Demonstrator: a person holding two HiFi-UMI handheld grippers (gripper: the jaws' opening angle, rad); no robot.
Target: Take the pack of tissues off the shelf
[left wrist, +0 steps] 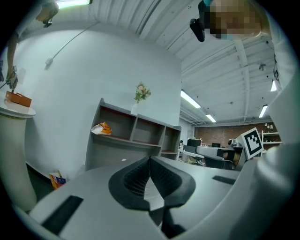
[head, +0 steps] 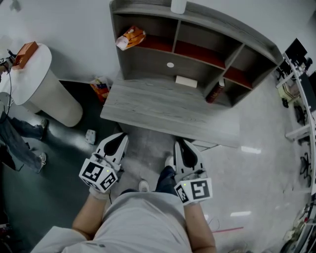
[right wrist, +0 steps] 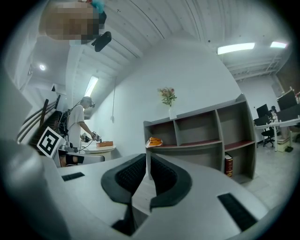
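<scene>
At far left, a round white table (head: pixel 34 84) carries an orange box (head: pixel 25 53). The left hand-held gripper (head: pixel 118 140) hangs low in front of the grey surface (head: pixel 168 108), its jaws pressed together on nothing. The pack of tissues (head: pixel 131 37), orange and white, lies tilted in the leftmost upper compartment of the shelf (head: pixel 148 62), well apart from it. A white vase (head: pixel 178 6) stands on the shelf's top, and a small white box (head: pixel 186 81) lies lower, near the middle. The right hand-held gripper (head: pixel 183 146) hangs alongside the left, jaws all but touching, also empty.
</scene>
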